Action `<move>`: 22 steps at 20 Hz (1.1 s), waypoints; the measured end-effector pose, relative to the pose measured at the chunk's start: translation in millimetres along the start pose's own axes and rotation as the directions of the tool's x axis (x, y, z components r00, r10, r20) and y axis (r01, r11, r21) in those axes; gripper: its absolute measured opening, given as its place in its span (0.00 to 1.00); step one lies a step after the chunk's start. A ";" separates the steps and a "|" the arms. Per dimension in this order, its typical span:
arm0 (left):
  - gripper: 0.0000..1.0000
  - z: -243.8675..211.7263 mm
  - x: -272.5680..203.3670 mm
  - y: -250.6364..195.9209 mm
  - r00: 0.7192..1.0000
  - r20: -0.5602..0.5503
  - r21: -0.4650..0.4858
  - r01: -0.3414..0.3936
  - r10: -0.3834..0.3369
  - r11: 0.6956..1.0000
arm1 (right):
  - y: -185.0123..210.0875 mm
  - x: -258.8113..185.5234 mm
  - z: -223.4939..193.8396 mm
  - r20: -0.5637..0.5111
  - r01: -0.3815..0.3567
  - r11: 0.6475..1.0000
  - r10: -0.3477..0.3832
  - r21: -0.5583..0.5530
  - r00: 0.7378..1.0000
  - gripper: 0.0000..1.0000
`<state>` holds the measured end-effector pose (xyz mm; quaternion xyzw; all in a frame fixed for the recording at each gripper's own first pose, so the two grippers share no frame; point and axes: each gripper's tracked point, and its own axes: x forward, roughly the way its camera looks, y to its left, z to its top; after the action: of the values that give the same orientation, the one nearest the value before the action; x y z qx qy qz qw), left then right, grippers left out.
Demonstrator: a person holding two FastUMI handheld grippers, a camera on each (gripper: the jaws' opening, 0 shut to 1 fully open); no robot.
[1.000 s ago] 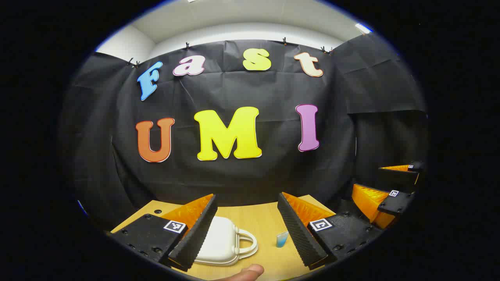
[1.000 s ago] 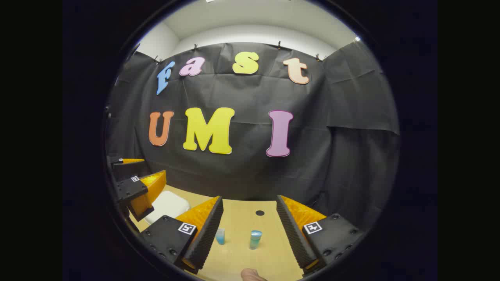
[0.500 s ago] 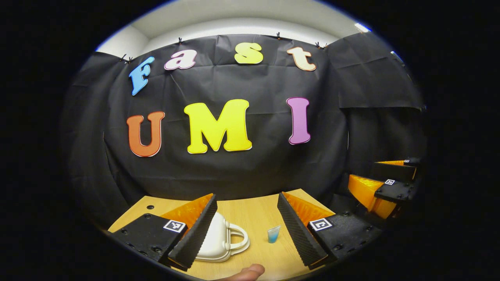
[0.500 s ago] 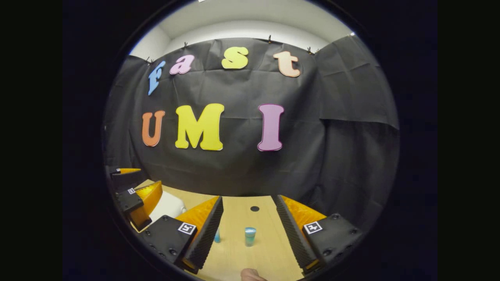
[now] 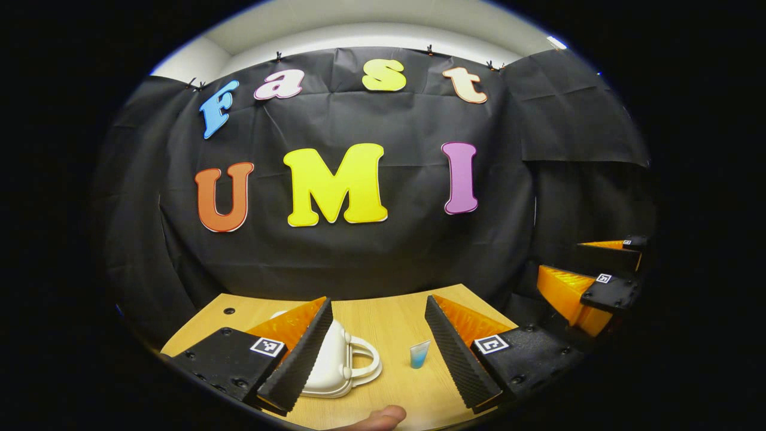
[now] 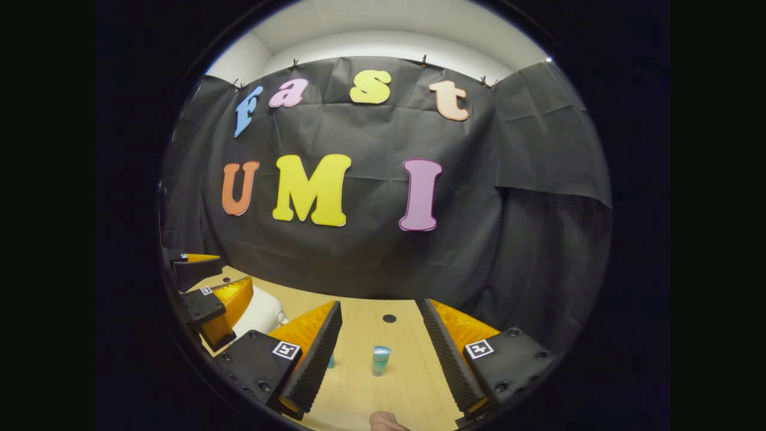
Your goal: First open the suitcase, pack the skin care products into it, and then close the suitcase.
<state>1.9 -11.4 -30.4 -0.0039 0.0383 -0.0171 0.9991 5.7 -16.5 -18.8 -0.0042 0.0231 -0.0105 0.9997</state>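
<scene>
in the left gripper view, the left gripper (image 5: pixel 374 353) hung above the wooden surface (image 5: pixel 389 323) with its fingers spread wide and nothing between the pads. partly behind its left finger (image 5: pixel 297 353) lay the small white suitcase (image 5: pixel 332 362), lid down, its looped handle (image 5: pixel 366 359) reaching into the gap between the fingers. just inside the right finger (image 5: pixel 455 353), apart from it, a small blue skin care tube (image 5: pixel 419 354) stood on the surface. at the bottom edge, below the gap, a fingertip (image 5: pixel 383 416) of the person showed. far off to the right, at the rim, the right gripper (image 5: pixel 589 281) showed with its fingers apart.

in the right gripper view, the left gripper (image 6: pixel 203 287) sat far off to the left, fingers apart, with the white suitcase (image 6: pixel 260 311) just beyond it. the right gripper (image 6: pixel 383 353) was also spread wide over the surface (image 6: pixel 365 389), holding nothing. tight against its left finger (image 6: pixel 311 359), half hidden, was the blue tube (image 6: pixel 330 361). nearly midway between the fingers, touching neither, a blue-green skin care bottle (image 6: pixel 380 360) stood upright. ahead of it a dark round hole (image 6: pixel 389 318) marked the surface. a fingertip (image 6: pixel 386 421) showed at the bottom edge.
</scene>
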 end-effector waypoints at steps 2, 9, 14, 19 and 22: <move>0.99 -11.4 9.3 14.4 0.999 0.004 0.044 -0.039 0.039 0.998 | -5.3 4.1 -7.5 -0.017 0.016 1.000 -0.016 -0.002 1.000 0.81; 1.00 -113.0 53.1 42.6 0.984 -0.136 0.223 -0.078 0.111 0.972 | -20.7 9.6 -36.8 -0.078 0.075 0.997 -0.076 -0.020 0.994 0.81; 0.98 -146.9 68.0 28.1 0.990 -0.124 0.503 0.005 0.067 0.864 | -46.6 4.1 -50.5 -0.101 0.134 0.991 -0.135 -0.016 0.986 0.81; 0.97 -188.0 79.6 21.2 0.981 -0.175 0.710 0.068 0.082 0.701 | -82.0 -3.7 -65.2 -0.124 0.199 0.980 -0.196 0.016 0.973 0.81; 0.96 -210.3 92.4 23.3 0.969 -0.218 0.796 0.109 0.115 0.595 | -101.7 -6.4 -79.0 -0.147 0.231 0.972 -0.223 0.039 0.964 0.81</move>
<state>78.6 7.3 -247.4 0.4483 0.1504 -0.0312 0.8806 -6.5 -118.6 -96.5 0.0218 0.0931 -0.1258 0.9874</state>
